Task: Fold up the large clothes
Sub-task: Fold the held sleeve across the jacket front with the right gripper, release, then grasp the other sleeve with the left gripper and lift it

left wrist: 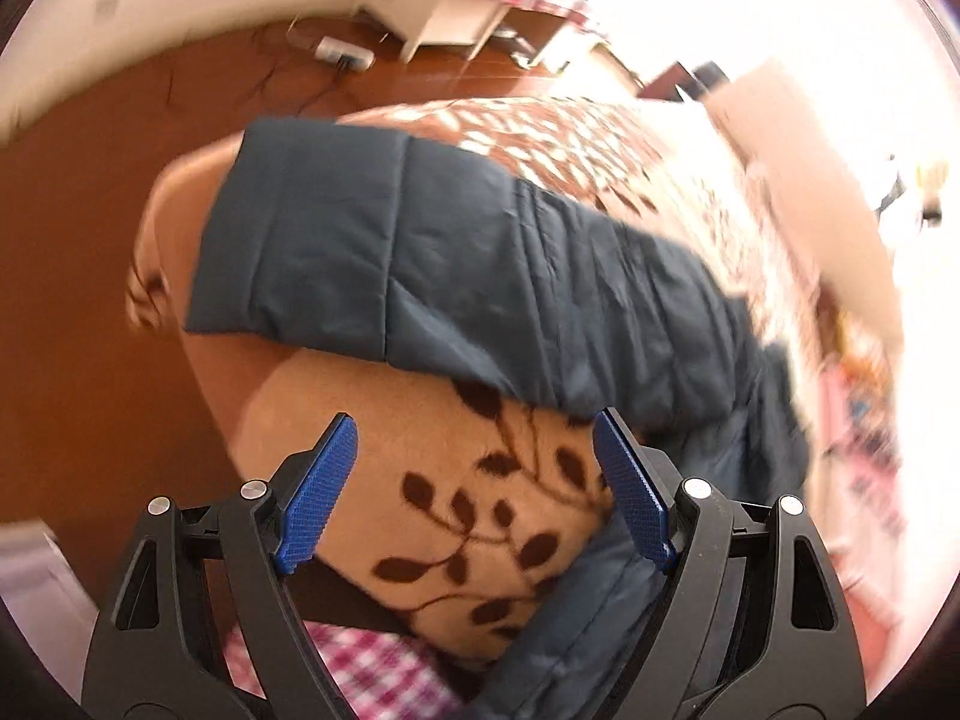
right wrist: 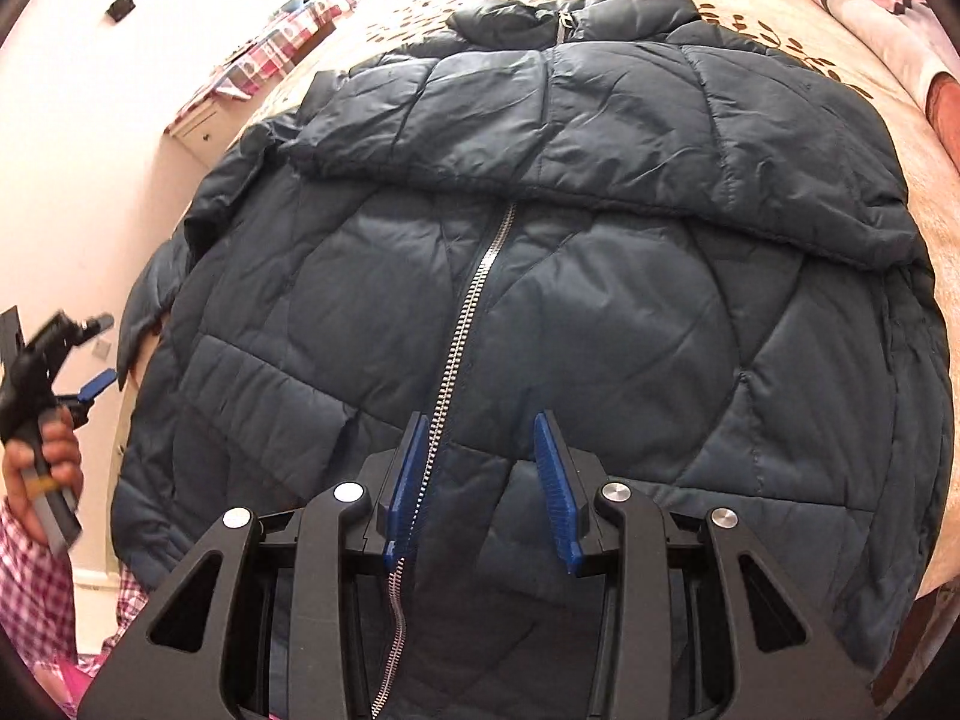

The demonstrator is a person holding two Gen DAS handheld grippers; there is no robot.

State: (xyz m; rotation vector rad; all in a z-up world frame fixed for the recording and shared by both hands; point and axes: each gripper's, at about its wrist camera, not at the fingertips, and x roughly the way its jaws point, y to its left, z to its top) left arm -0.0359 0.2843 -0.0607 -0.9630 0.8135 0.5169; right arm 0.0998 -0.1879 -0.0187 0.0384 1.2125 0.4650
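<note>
Both grippers' jaws spread, pinching nothing: right gripper (right wrist: 480, 462) should pinch the jacket (right wrist: 600, 312) hem squarely near the zipper (right wrist: 474, 312); left gripper (left wrist: 474, 468) takes the sleeve (left wrist: 372, 252).

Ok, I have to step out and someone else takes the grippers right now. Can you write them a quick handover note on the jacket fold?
Left gripper: open, holding nothing, over the leaf-print blanket at the bed's edge, beside the jacket's sleeve.
Right gripper: jaws part open just above the jacket's front at the zipper; no fabric visibly pinched.
Jacket: dark quilted, zipped, lying front up on the bed, collar at the far end.
Done: one sleeve lies folded across the chest.
Left: fold in the other sleeve, then fold the body.
</note>
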